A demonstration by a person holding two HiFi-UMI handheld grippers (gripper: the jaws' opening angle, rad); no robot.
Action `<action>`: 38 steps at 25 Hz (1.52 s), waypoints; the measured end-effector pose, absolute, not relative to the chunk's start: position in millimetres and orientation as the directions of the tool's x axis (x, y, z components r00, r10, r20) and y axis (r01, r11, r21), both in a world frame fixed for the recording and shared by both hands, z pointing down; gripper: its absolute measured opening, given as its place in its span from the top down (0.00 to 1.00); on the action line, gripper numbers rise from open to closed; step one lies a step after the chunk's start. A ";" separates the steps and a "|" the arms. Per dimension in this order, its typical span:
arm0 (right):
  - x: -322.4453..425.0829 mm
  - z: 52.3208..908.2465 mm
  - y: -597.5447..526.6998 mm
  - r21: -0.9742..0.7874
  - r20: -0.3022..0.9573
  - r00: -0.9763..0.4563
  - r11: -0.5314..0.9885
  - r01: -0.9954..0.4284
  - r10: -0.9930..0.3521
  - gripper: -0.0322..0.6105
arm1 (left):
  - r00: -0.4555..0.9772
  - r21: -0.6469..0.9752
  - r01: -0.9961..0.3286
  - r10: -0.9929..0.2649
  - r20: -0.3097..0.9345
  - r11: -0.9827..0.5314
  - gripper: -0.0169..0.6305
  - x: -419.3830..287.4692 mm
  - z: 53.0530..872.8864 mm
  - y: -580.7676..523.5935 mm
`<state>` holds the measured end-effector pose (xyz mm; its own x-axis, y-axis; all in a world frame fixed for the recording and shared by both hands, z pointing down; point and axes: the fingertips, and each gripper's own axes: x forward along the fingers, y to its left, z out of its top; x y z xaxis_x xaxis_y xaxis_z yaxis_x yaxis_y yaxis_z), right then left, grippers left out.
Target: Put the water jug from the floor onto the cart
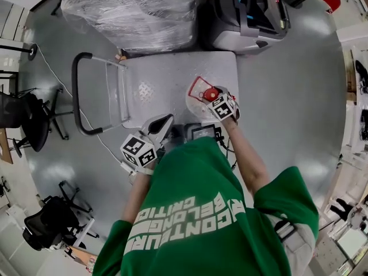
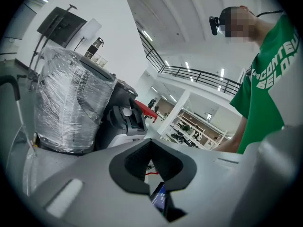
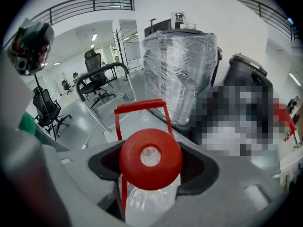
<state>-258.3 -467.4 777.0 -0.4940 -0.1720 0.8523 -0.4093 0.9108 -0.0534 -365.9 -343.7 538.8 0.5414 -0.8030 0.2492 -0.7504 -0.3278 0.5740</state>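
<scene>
The right gripper (image 1: 217, 100) is clamping the neck of the water jug (image 3: 150, 158). In the right gripper view its dark pads are standing wide on either side of the neck, just under the red cap, and the red carry handle is rising behind the cap. In the head view the clear jug is sitting over the right front part of the cart (image 1: 172, 76), above its grey deck and on the side away from the cart's black push handle (image 1: 76, 94). Whether its base is resting on the deck cannot be told. The left gripper (image 1: 163, 124) is hanging near the deck's front edge, well apart from the jug. Its pads are meeting at the tips, with nothing between them. A large plastic-wrapped machine (image 1: 132, 10) is standing on the floor just beyond the cart.
</scene>
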 end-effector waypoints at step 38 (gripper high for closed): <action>-244.1 929.9 -443.2 -0.180 0.974 -0.199 0.913 -0.366 0.112 0.44 | 0.487 0.586 -0.767 -0.832 0.264 -0.263 0.96 -353.9 537.2 -360.6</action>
<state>-244.1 -443.2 929.9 -0.1992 0.1118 0.9736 -0.3662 0.9130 -0.1798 -353.9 -360.6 537.2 0.4873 -0.8323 0.2640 -0.7665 -0.2629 0.5859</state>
